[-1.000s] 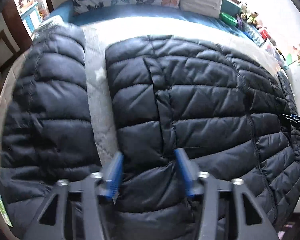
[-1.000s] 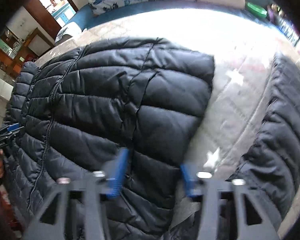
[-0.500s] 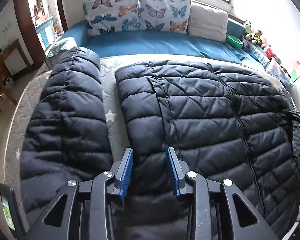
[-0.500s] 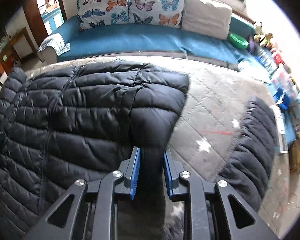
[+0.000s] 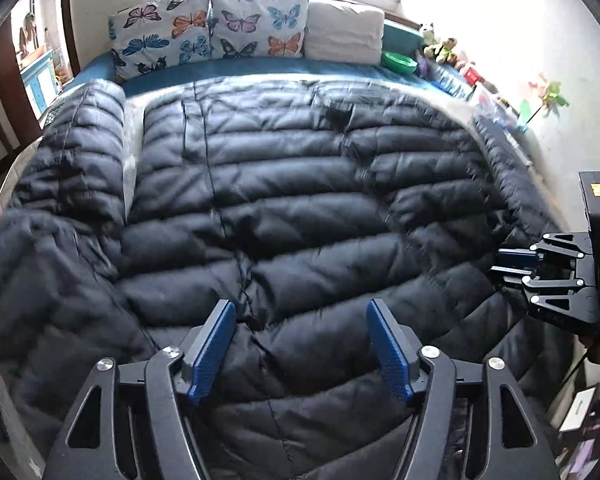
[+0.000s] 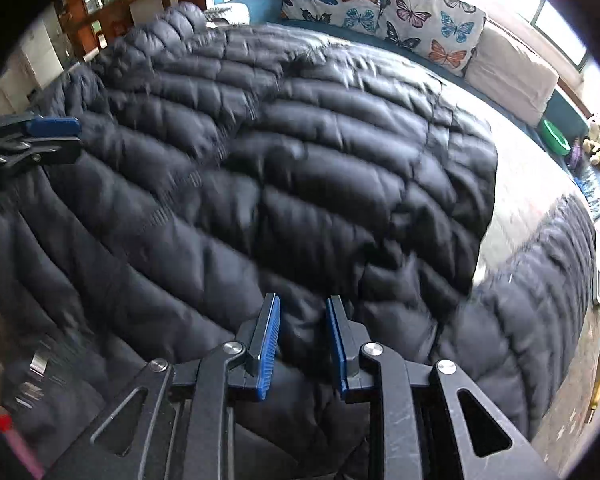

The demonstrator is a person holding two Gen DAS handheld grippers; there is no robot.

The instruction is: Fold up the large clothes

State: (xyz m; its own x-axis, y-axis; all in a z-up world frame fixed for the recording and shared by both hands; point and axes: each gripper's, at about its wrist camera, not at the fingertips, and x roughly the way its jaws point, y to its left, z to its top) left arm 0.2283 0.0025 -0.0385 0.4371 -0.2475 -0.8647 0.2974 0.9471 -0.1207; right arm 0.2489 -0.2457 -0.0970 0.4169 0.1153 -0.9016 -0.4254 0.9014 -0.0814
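A large black quilted puffer jacket (image 5: 300,208) lies spread on a bed, and also fills the right wrist view (image 6: 300,168). One sleeve (image 5: 72,168) lies along its left side, the other sleeve (image 6: 540,288) along the right. My left gripper (image 5: 300,340) is open, its blue pads apart just above the jacket's near edge. My right gripper (image 6: 302,336) holds its pads narrowly apart with a fold of jacket fabric between them. It also shows from the side at the right of the left wrist view (image 5: 516,264), at the jacket's edge.
Butterfly-print pillows (image 5: 204,36) and a cream cushion (image 5: 340,32) lean at the far wall on a blue sheet. A green bowl (image 5: 400,62) and toys stand on the right ledge. Wooden furniture (image 6: 112,8) stands at the left. Grey quilted bedding (image 6: 512,184) shows between body and sleeve.
My left gripper has opened wide and let go of the jacket. The jacket has shifted and now fills more of both views. My right gripper stays closed on the fabric.
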